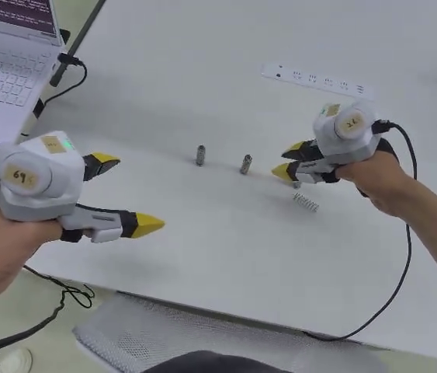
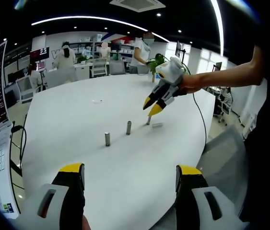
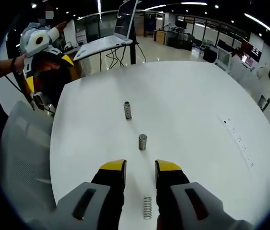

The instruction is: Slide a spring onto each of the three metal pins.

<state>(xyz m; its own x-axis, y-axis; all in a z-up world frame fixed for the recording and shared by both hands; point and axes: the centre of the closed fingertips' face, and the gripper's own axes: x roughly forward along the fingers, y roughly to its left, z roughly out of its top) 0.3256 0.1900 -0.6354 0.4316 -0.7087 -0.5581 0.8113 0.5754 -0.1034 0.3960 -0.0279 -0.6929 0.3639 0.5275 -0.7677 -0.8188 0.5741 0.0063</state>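
Two short metal pins stand on the white table [image 1: 202,70]: the left pin [image 1: 200,155] [image 3: 127,110] carries a coiled spring, and the middle pin [image 1: 245,164] [image 3: 143,142] looks sleeved too. A third pin [image 2: 148,120] stands just under the tips of my right gripper [image 1: 286,160] [image 3: 140,166], whose jaws are a little apart with nothing between them. A loose spring [image 1: 306,202] [image 3: 147,208] lies flat beside that gripper. My left gripper [image 1: 125,193] [image 2: 130,169] hovers wide open near the table's front left edge, well away from the pins.
An open laptop [image 1: 1,70] sits at the far left with a cable [image 1: 67,66] plugged in. A white power strip [image 1: 319,80] lies at the back right. A mesh chair [image 1: 164,334] stands below the table's front edge. People [image 2: 65,60] stand in the room beyond.
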